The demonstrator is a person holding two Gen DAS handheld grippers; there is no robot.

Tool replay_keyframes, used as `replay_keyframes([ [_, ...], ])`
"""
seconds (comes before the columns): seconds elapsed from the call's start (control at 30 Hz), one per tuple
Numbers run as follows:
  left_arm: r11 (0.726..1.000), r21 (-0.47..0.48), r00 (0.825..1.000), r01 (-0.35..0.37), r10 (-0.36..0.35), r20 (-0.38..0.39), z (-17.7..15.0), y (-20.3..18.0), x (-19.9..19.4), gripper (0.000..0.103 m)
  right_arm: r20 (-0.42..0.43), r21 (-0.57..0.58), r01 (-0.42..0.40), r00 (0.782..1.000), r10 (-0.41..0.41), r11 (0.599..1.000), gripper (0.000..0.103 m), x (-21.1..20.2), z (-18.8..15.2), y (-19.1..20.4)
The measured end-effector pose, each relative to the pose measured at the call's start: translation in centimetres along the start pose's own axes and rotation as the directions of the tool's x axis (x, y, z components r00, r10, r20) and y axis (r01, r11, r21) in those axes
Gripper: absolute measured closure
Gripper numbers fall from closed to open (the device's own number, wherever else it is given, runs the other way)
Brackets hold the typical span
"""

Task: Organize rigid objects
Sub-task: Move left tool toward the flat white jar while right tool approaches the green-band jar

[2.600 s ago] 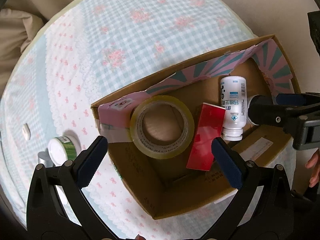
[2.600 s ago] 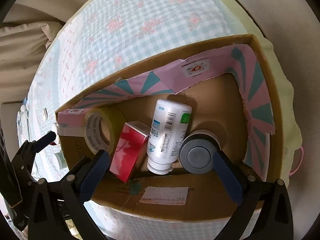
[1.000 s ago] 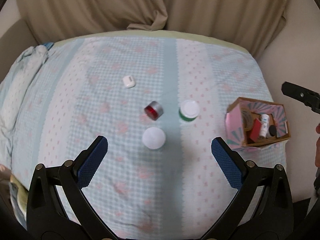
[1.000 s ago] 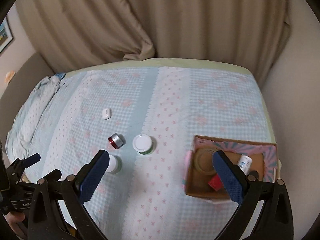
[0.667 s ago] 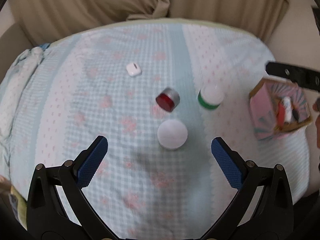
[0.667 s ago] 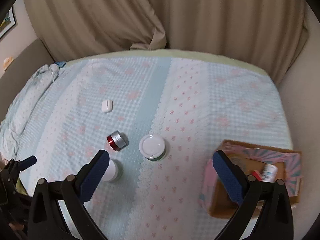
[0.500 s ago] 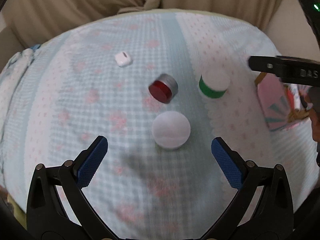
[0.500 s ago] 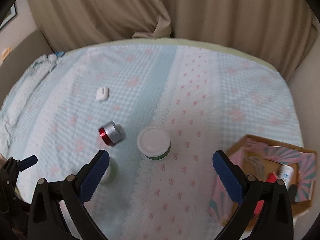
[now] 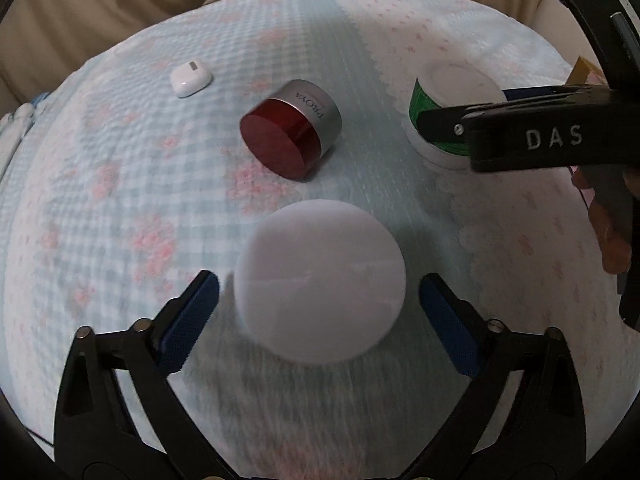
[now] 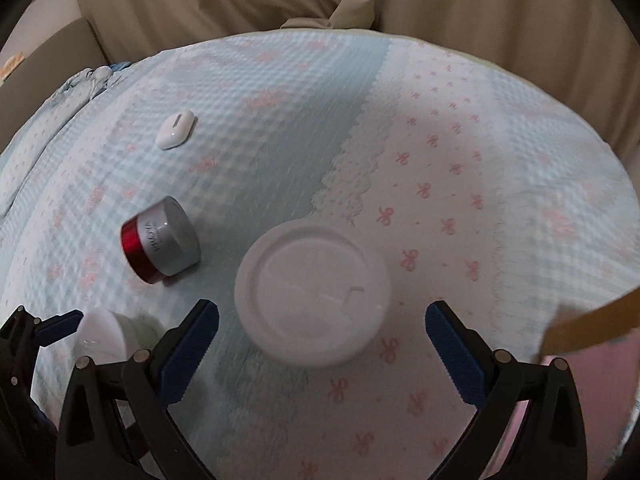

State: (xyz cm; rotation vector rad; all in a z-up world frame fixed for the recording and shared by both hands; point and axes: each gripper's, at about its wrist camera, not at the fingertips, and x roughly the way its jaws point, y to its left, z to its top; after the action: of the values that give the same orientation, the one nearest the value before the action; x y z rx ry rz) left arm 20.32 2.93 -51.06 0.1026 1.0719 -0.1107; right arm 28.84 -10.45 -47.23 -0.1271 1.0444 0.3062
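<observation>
Both tongs stood wide and empty: your left tongs, jaws closing, straddled the white-lidded jar; your right tongs bracketed the green jar. You were at the grasp step on the bed; next, seat the pads. Clearance looked tight near the red jar; the earbud case lay well apart.

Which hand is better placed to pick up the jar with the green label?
Right. The right gripper is open with the green-label jar between its fingers. The left gripper is closing around the plain white jar instead, pads not yet touching.
</observation>
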Motion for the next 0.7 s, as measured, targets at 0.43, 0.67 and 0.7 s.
replay_keyframes([
  [0.43,0.999,-0.032,1.000,-0.008,0.007,-0.009,0.6,0.2,1.1,0.034,-0.023,-0.039,-0.021,1.000,0.020,0.999,0.034,2.4,0.5,0.2],
  [0.67,1.000,-0.027,1.000,-0.002,0.001,-0.011,0.6,0.2,1.1,0.035,-0.035,-0.039,-0.014,0.999,0.013,0.999,0.035,2.2,0.5,0.4],
  [0.7,0.999,-0.032,1.000,0.002,-0.002,-0.012,0.6,0.3,1.1,0.035,-0.037,-0.038,-0.014,0.999,0.013,0.999,0.035,2.2,0.5,0.4],
])
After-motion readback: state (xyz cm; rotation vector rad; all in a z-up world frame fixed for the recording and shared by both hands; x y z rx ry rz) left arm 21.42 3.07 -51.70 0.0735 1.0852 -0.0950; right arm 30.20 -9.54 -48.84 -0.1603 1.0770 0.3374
